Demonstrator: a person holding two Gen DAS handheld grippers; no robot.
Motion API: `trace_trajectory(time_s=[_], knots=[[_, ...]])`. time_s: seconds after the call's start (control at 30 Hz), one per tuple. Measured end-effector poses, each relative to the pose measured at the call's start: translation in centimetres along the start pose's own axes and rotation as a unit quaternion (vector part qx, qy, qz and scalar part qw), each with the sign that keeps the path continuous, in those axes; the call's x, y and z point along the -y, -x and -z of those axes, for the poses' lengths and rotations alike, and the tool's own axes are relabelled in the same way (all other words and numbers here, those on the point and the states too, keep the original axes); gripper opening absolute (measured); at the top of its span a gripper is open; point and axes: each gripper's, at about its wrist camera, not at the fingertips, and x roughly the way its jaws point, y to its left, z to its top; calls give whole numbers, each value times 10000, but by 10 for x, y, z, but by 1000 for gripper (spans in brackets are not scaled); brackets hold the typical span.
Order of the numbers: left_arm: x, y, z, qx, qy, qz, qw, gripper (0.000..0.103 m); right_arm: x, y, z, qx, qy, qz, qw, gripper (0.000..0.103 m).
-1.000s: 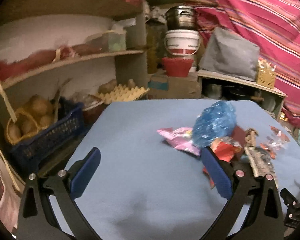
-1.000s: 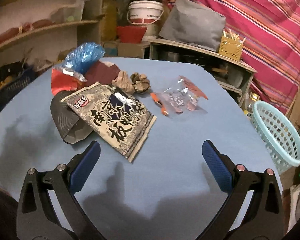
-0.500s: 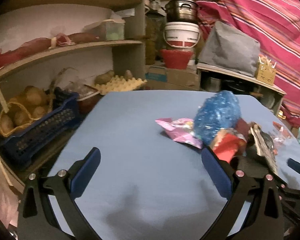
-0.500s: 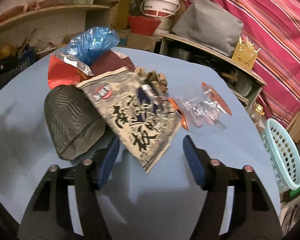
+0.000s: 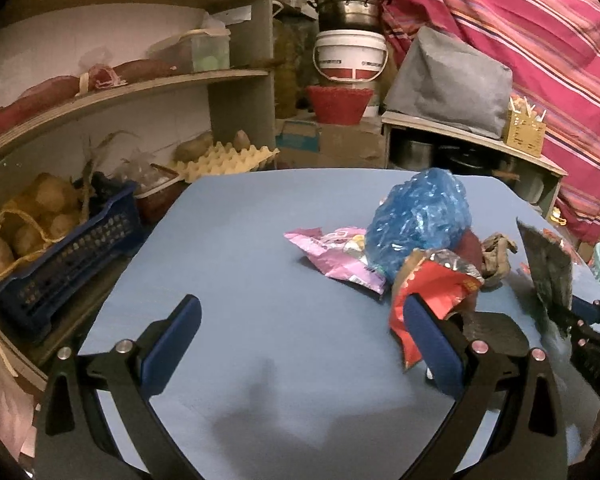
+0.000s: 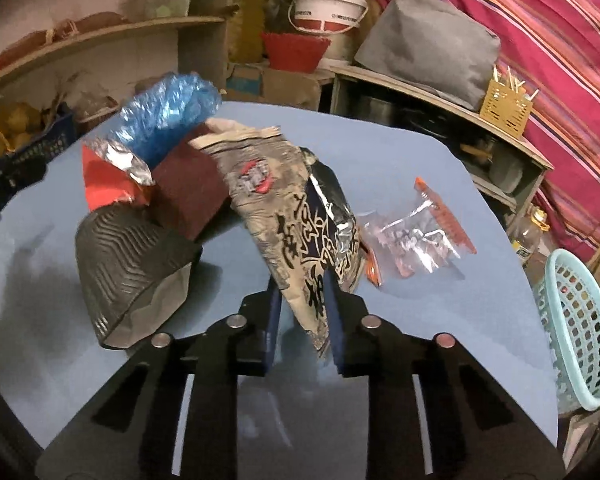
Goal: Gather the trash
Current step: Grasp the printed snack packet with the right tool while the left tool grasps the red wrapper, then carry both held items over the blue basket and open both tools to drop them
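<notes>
My right gripper (image 6: 302,300) is shut on a beige snack wrapper with black characters (image 6: 296,208) and holds it lifted off the blue table (image 6: 400,320); the wrapper also shows in the left wrist view (image 5: 548,268). Trash lies in a pile: a blue plastic bag (image 5: 420,216), a pink wrapper (image 5: 332,252), a red foil wrapper (image 5: 424,288), a dark grey pouch (image 6: 128,264), a maroon piece (image 6: 188,196) and a clear packet with orange trim (image 6: 420,232). My left gripper (image 5: 300,344) is open and empty over the table, left of the pile.
A light teal basket (image 6: 580,320) stands at the table's right edge. Shelves with a blue crate of potatoes (image 5: 60,248) and an egg tray (image 5: 228,160) are on the left. Buckets, a pot and a low shelf stand behind.
My right gripper has moved forward, closed on the beige wrapper and lifted it off the table. My left gripper stayed open and shifted slightly.
</notes>
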Motion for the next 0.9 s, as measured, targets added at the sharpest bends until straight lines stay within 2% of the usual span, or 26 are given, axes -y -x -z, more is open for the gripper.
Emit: trace_trajectory(time_s=[0.17, 0.27, 0.5, 0.67, 0.77, 0.83, 0.9], knots=[[7, -3, -3, 40, 13, 153, 9999, 99, 13, 10, -1, 135, 87, -96, 9998, 13], [20, -6, -6, 61, -54, 411, 9991, 99, 19, 16, -1, 212, 85, -157, 9996, 8], [52, -27, -12, -96, -338, 688, 9970, 97, 33, 26, -2, 398, 79, -215, 9989, 7], [59, -44, -14, -429, -295, 986, 9938, 71, 46, 26, -2, 450, -45, -300, 9985, 7], [59, -52, -12, -624, -267, 1172, 9908, 46, 53, 24, 2, 457, -152, -377, 9981, 7], [57, -55, -11, -696, -232, 1230, 9897, 38, 59, 24, 4, 488, -224, -428, 9976, 7], [56, -55, -10, -713, -172, 1344, 9882, 25, 63, 25, 3, 518, -276, -475, 9971, 7]])
